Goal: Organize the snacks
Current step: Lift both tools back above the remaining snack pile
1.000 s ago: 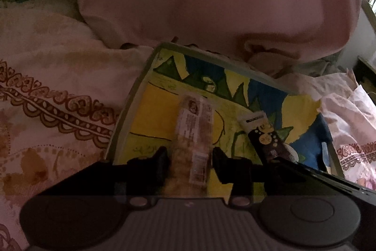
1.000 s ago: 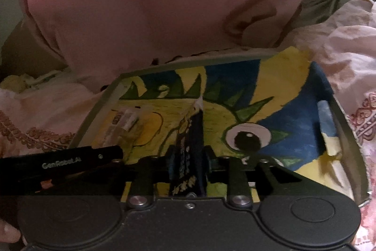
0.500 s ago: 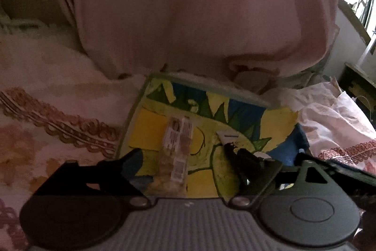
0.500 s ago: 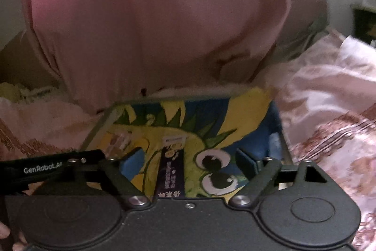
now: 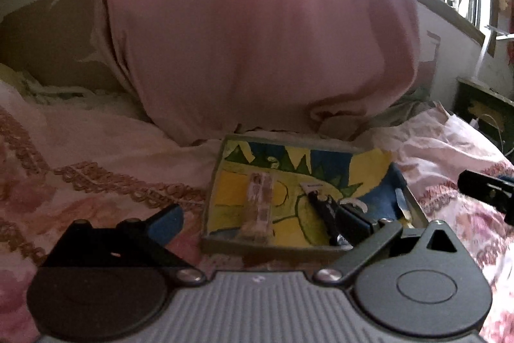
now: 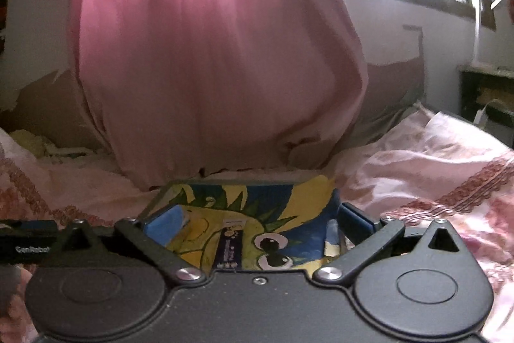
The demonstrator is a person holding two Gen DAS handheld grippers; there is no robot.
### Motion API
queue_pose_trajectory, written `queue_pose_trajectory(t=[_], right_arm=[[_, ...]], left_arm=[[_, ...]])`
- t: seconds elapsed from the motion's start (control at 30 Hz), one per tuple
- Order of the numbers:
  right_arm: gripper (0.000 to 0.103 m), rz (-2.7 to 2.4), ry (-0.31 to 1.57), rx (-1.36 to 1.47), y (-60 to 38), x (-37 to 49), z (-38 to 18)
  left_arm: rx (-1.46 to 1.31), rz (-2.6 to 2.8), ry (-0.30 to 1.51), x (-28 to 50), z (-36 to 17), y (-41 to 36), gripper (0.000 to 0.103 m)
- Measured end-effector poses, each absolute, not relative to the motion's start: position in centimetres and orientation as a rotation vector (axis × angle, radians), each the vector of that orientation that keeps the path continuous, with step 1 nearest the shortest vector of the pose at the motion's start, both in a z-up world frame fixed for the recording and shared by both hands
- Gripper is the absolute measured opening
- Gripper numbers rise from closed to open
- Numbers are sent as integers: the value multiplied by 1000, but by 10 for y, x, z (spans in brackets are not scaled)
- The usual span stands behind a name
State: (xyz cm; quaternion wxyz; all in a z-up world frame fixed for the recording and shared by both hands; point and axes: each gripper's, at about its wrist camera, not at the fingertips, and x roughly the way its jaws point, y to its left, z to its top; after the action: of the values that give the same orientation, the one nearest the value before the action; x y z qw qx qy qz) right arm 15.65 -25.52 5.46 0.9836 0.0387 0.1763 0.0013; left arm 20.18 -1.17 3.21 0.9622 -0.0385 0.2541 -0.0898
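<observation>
A painted tray [image 5: 225,241] sits on the pink bedspread [image 5: 96,150]. The left gripper [image 5: 260,219] and right gripper [image 6: 257,229] are both opening wide, holding nothing. Beyond them, untouched in the tray, lie the clear snack pack [image 5: 258,208] and dark snack stick [image 6: 230,248].
</observation>
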Motion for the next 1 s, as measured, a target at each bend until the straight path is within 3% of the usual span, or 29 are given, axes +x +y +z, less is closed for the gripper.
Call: queue_pose_trajectory(t=[0.37,1.0], right_arm=[[102,-41,334,27,-248,71,53],[102,-78,513,7,-239,-8,27]], left_arm=[[-23,-214,529,128,36,-22,103],[31,-186,737,53,4,-21,103]])
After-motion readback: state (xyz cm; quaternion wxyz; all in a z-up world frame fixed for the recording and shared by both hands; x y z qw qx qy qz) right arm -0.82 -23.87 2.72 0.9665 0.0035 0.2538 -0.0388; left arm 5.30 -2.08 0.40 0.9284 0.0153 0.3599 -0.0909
